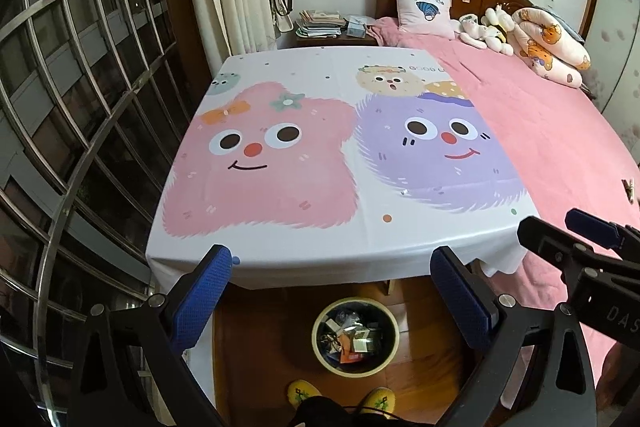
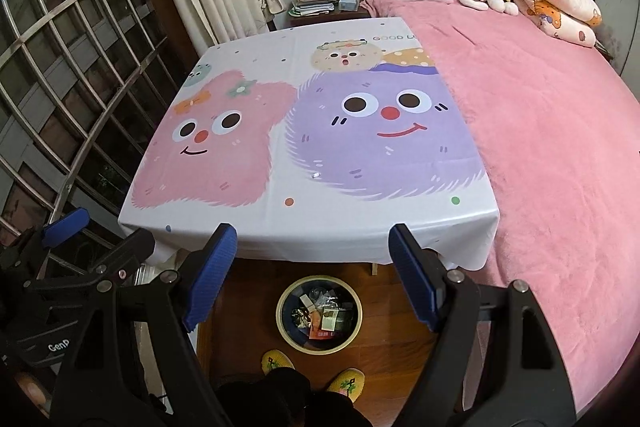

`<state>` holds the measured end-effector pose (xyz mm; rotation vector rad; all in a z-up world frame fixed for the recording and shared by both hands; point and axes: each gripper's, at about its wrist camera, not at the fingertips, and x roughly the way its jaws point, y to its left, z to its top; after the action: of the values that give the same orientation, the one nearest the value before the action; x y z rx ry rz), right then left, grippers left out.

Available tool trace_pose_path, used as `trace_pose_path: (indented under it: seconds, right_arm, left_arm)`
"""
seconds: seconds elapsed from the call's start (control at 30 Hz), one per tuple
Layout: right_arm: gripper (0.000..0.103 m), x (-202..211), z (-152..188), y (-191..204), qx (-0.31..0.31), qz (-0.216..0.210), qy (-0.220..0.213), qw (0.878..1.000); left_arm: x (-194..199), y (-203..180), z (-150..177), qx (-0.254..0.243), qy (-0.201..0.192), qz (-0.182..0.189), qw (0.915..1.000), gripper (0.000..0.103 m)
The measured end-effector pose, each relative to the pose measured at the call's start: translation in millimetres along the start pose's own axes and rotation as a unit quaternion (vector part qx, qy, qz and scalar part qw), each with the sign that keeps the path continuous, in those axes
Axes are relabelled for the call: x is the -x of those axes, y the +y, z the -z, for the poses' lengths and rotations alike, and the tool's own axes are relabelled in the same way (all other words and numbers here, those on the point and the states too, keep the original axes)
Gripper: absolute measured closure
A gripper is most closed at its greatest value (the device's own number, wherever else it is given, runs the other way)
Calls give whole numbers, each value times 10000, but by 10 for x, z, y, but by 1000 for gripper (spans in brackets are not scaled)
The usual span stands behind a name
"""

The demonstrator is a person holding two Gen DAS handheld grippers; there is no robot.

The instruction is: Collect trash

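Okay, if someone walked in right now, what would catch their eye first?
Probably the cartoon tablecloth, its big pink and purple fuzzy faces covering the table beside the pink bed. Below the table's near edge, a round bin full of wrappers sits on the wood floor, framed between the open right gripper.

Broad bare surface [image 1: 280, 227] with only a tiny scrap [image 2: 315, 175] near its middle, bed [image 2: 560, 147] touching its right edge, window bars [image 1: 80, 107] close on the left, bin [image 2: 319, 313] on open floor below the near edge, slippers [image 2: 276, 357] just beside it
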<state>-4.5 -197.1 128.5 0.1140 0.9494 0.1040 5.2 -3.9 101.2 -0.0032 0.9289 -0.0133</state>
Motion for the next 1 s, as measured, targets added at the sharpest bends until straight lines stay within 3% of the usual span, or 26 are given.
trace_pose_path:
  seconds: [1.0]
  right_arm:
    - [27, -201, -24, 87, 259, -73, 27, 9996]
  left_arm:
    - [-230, 42, -18, 239, 44, -265, 9994, 4]
